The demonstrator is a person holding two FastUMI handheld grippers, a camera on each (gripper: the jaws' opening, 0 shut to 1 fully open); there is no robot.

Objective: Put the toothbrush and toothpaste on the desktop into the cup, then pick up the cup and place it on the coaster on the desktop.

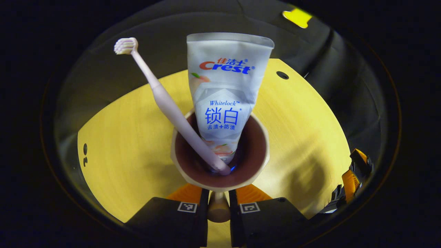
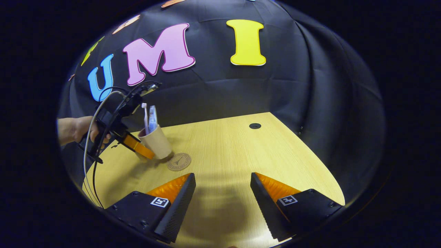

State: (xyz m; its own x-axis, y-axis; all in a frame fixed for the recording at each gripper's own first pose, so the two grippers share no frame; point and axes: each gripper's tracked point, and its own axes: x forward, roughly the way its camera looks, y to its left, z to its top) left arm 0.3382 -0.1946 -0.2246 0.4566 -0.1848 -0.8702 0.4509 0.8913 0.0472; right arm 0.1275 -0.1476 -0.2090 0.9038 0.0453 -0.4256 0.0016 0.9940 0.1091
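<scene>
Cup (image 1: pixel 220 162) holds 1 pink toothbrush (image 1: pixel 165 100) and 1 toothpaste (image 1: pixel 224 89) tube; left gripper (image 1: pixel 218 203) pinches its handle near the desktop's (image 2: pixel 241 148) left edge, beside the coaster (image 2: pixel 179 161). Right gripper (image 2: pixel 223 186) spread wide.

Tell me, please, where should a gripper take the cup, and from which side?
Grip the cup's handle, coming from the side away from the coaster. The handle sticks out sideways, as the left gripper shows, pinching it, while toothbrush and toothpaste block the top.
</scene>
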